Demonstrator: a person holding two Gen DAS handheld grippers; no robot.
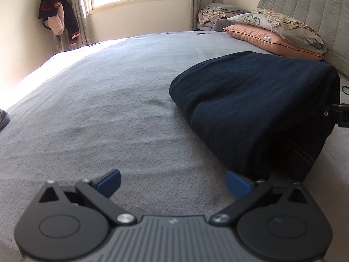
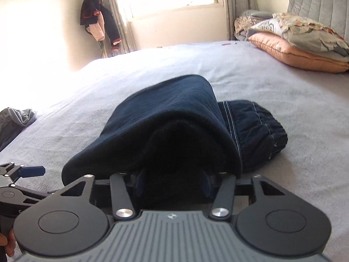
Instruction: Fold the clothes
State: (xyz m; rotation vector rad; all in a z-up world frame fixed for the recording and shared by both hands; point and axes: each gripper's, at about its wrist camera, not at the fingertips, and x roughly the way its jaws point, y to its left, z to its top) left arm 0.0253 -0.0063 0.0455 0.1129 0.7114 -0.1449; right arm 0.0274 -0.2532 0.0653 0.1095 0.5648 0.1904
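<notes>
Dark navy jeans point(image 1: 257, 100) lie folded on the grey bed sheet point(image 1: 98, 109). My left gripper point(image 1: 173, 181) is open and empty, low over the sheet, just left of the jeans' near corner. My right gripper point(image 2: 172, 183) is shut on a fold of the jeans point(image 2: 170, 118) and holds that layer raised over the rest. The fabric drapes over its fingers and hides the pads. The waistband with white stitching point(image 2: 261, 126) lies on the sheet to the right. The left gripper point(image 2: 24, 174) shows at the left edge of the right wrist view.
Stacked pillows point(image 1: 277, 32) and bedding lie against the padded headboard point(image 1: 309, 4) at the far right. A grey garment point(image 2: 15, 120) lies at the bed's left edge. Clothes hang by the curtain point(image 1: 59, 15) beside the window.
</notes>
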